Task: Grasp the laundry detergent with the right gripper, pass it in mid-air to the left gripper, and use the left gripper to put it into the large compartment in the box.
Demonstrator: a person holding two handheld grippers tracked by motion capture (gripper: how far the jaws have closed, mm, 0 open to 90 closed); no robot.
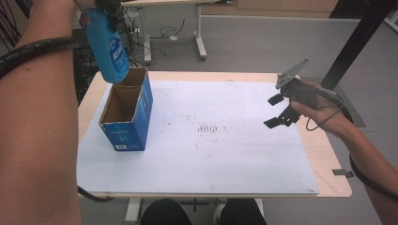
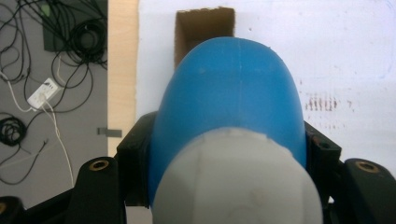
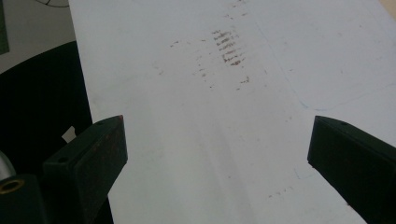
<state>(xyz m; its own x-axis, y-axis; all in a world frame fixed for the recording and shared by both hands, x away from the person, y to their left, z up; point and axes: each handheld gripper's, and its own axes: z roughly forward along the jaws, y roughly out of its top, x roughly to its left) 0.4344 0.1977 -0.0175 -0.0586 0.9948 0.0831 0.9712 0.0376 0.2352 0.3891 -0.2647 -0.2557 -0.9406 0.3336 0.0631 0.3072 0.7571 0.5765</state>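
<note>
Blue bottle [image 1: 107, 47] clamped in left gripper [image 2: 229, 154] above box [image 1: 126, 110] rim; right gripper [image 1: 281, 110] wide

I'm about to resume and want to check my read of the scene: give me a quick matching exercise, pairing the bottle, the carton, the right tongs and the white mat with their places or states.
Things:
1. blue bottle
2. blue cardboard carton
3. right tongs
4. white mat

States:
a. open, nothing between them, above the mat's right part
b. standing on the mat's left part, top open
c. clamped in the left tongs, above the carton
d. flat on the table, reddish-brown marks near its middle

Pairs: 1-c, 2-b, 3-a, 4-d
</note>
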